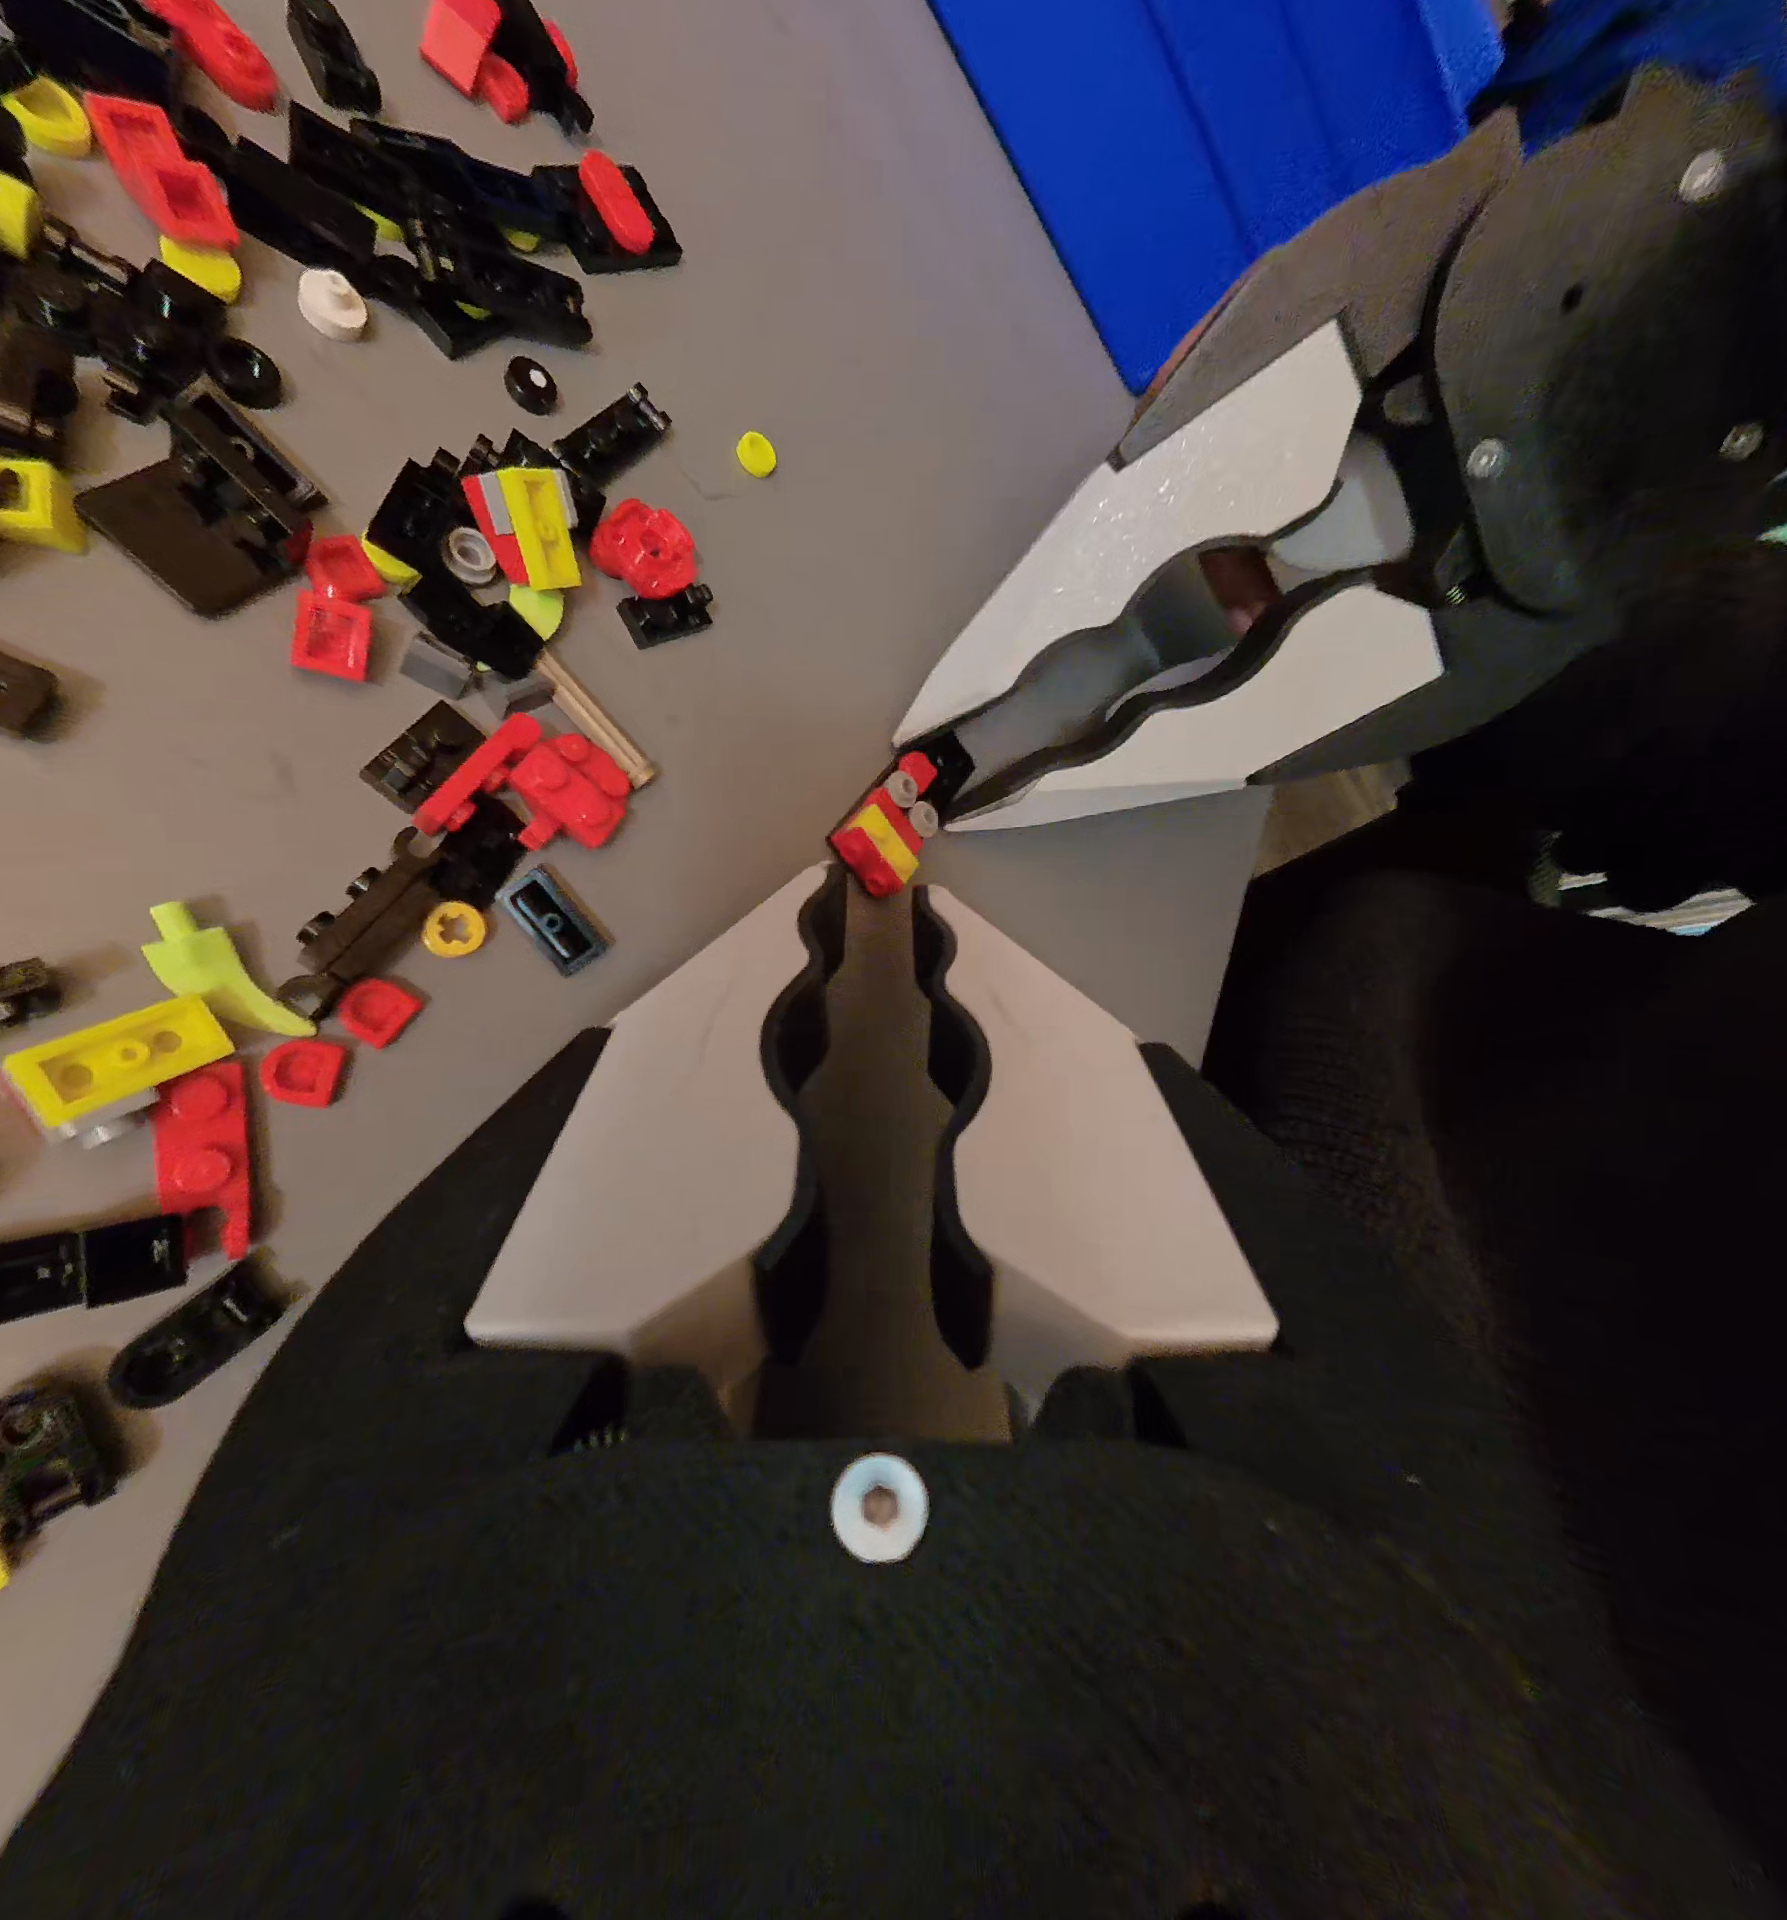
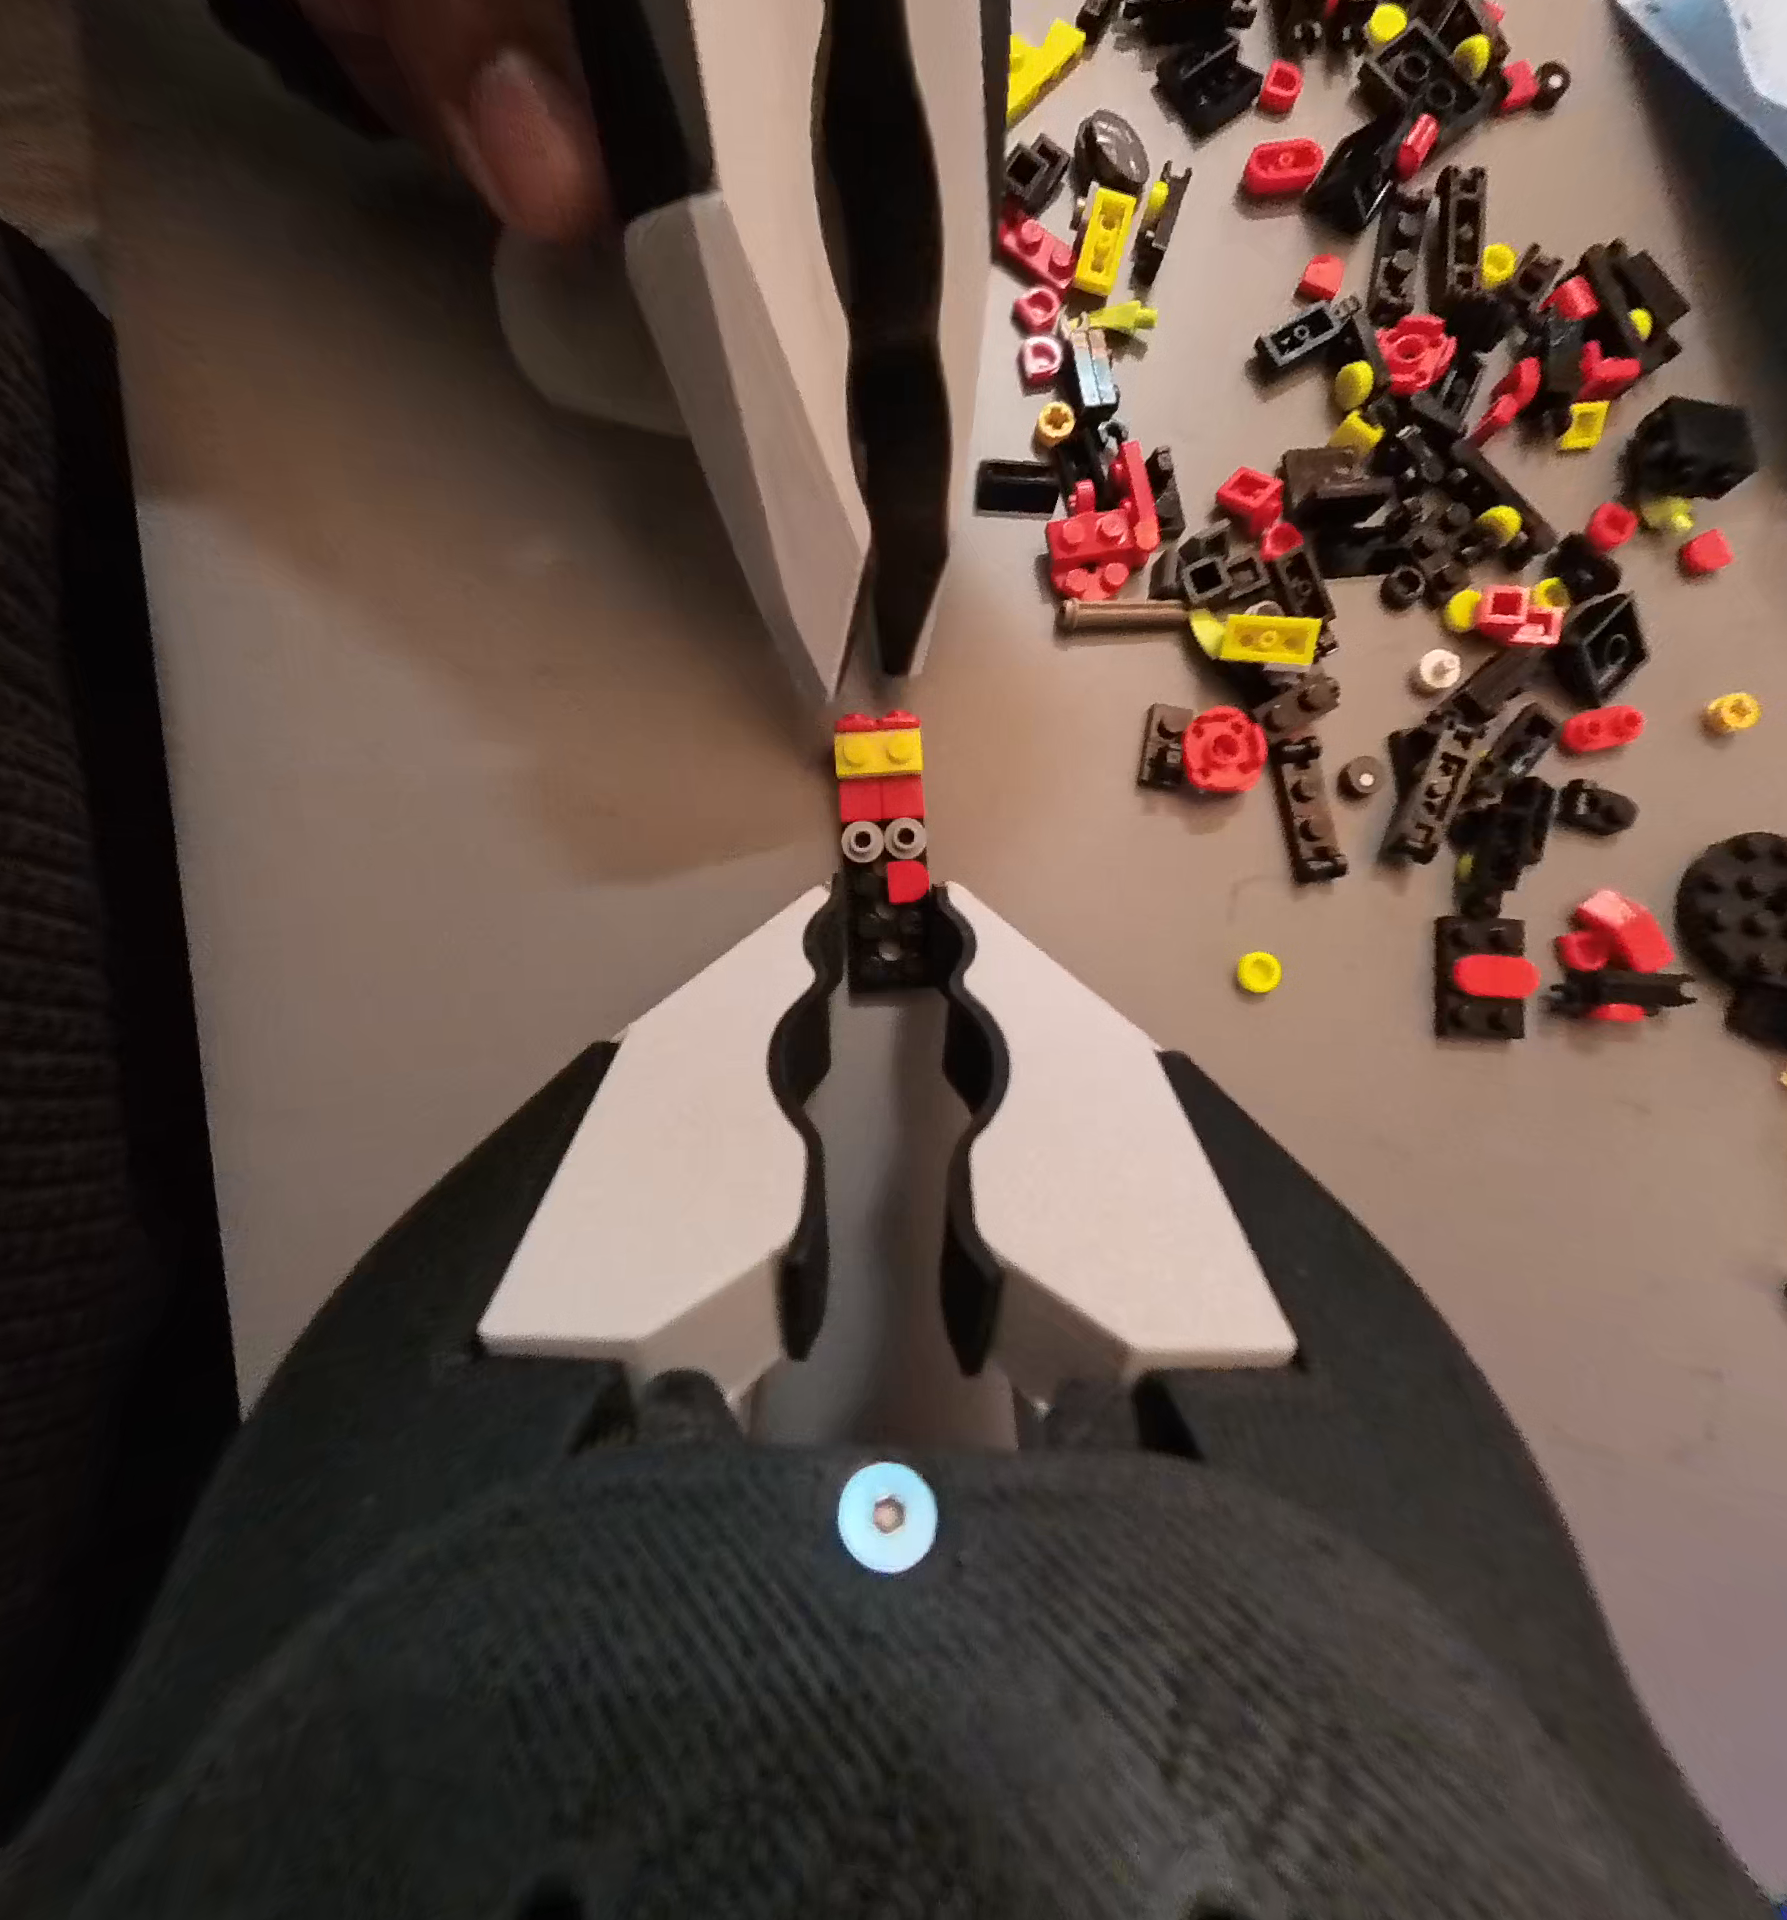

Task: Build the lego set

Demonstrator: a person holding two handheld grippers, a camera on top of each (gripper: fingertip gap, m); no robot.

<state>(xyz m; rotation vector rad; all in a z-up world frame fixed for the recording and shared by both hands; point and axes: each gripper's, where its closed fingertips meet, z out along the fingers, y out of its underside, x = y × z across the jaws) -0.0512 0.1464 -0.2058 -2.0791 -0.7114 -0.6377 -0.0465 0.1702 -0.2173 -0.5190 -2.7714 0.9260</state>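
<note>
A small lego assembly (image 2: pixel 878 810) of red and yellow bricks, two grey round studs and a black plate is held above the grey table (image 2: pixel 1180 1247). My right gripper (image 2: pixel 884 914) is shut on its black plate end. In the left wrist view the assembly (image 1: pixel 881 836) sits between both grippers, and the right gripper (image 1: pixel 936 784) reaches in from the upper right. My left gripper (image 1: pixel 873 883) has its jaws a narrow gap apart, tips right at the red end. In the right wrist view the left gripper (image 2: pixel 884 681) comes down from above, and a thin gap shows between it and the assembly.
Many loose red, black and yellow lego pieces (image 1: pixel 515 540) lie scattered on the table, on the right in the right wrist view (image 2: pixel 1388 499). A blue bin (image 1: pixel 1180 156) stands at the far edge. A person's finger (image 2: pixel 525 135) and dark clothing (image 1: pixel 1491 1143) are close by. The grippers are tip to tip, or close to it.
</note>
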